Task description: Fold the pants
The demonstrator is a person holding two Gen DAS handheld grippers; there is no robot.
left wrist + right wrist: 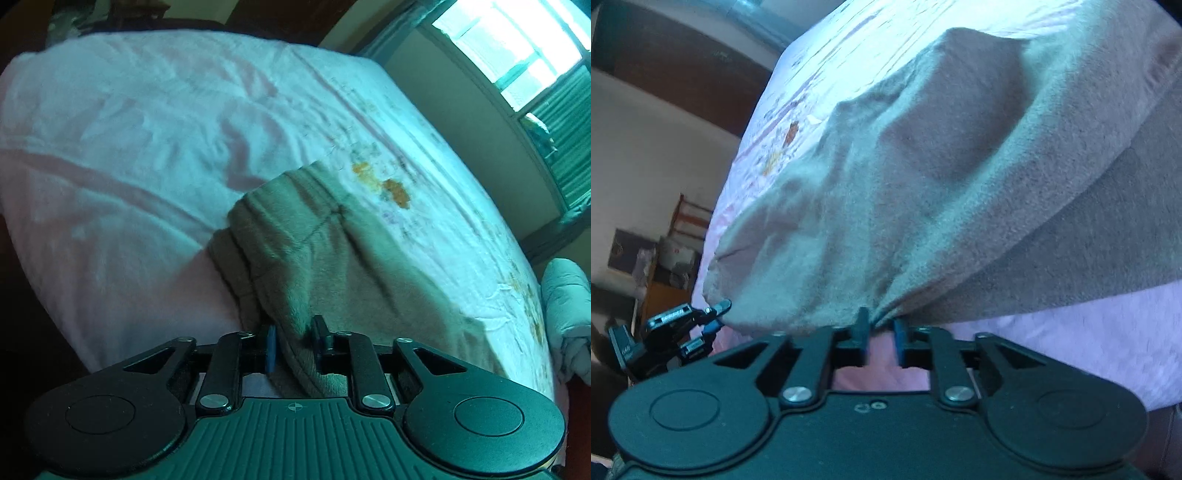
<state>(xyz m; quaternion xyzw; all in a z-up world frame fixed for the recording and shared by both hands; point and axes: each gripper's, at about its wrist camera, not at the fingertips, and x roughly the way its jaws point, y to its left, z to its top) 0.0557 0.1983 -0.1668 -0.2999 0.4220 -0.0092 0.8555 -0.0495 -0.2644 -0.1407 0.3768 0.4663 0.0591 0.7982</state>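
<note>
Grey-brown fleece pants (317, 258) lie on a bed with a pale pink sheet (110, 155). In the left wrist view my left gripper (295, 343) is shut on the near edge of the pants, cloth bunched between its fingers. In the right wrist view the pants (923, 177) fill the middle, lifted in folds, and my right gripper (881, 325) is shut on their near edge. The left gripper (713, 317) also shows at the lower left of that view, at the pants' other corner.
The sheet has a floral print (395, 188) toward the right side. A bright window with shutters (535, 66) is at the far right. A rolled pale cloth (565, 310) sits past the bed's right edge. A wooden chair and cluttered furniture (676, 251) stand beside the bed.
</note>
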